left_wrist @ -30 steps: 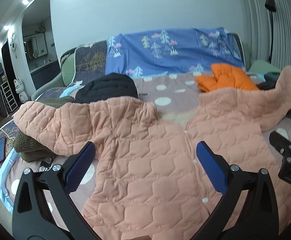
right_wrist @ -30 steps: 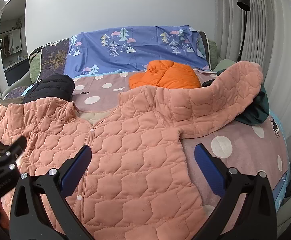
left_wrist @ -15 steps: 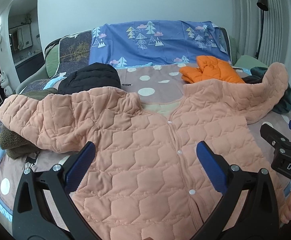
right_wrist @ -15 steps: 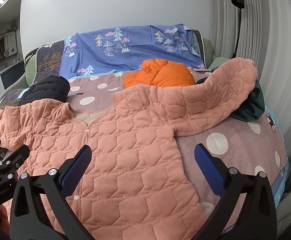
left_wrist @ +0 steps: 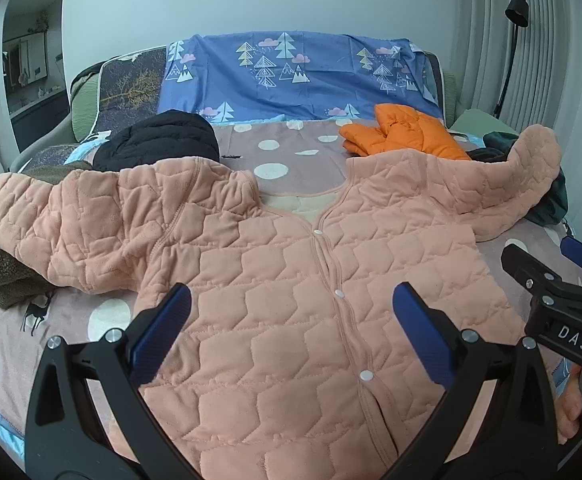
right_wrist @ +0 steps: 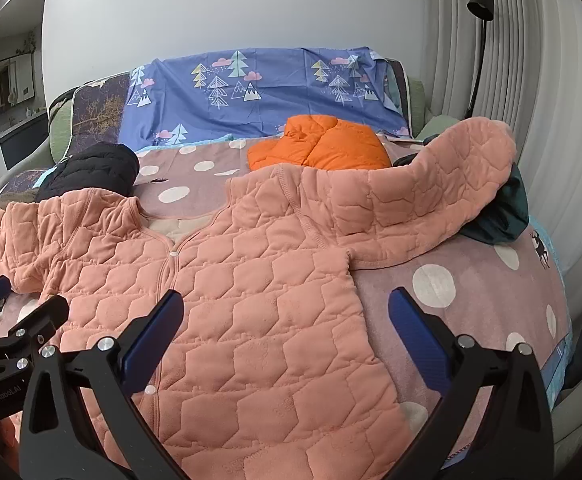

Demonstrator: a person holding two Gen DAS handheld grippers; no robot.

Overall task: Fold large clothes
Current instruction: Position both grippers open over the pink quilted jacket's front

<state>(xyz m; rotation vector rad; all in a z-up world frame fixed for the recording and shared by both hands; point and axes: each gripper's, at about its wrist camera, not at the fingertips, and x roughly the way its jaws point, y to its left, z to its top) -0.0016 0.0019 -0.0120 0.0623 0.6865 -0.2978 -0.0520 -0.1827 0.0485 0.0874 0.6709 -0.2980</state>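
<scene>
A large peach quilted jacket [left_wrist: 291, 280] [right_wrist: 251, 300] lies front-up on the bed, snapped shut down the middle, both sleeves spread out sideways. My left gripper [left_wrist: 291, 312] hovers open above its lower front, holding nothing. My right gripper [right_wrist: 285, 316] hangs open over the jacket's right side and hem edge, empty too. Its left sleeve [left_wrist: 71, 216] rests on a brown fleece garment [left_wrist: 3, 276]. The right sleeve [right_wrist: 451, 184] drapes over a dark green garment [right_wrist: 503, 212]. Each gripper shows at the edge of the other's view.
A folded orange puffer [left_wrist: 403, 132] [right_wrist: 323, 144] and a black puffer [left_wrist: 159, 140] [right_wrist: 91, 172] lie behind the jacket on the dotted pink blanket [right_wrist: 471, 300]. A blue tree-print sheet [left_wrist: 291, 72] covers the back. Curtains and a black floor lamp [right_wrist: 479, 40] stand at the right.
Both grippers have drawn back and shifted rightward relative to the jacket, so more of it shows in each view. The jacket has not moved; both grippers stay open.
</scene>
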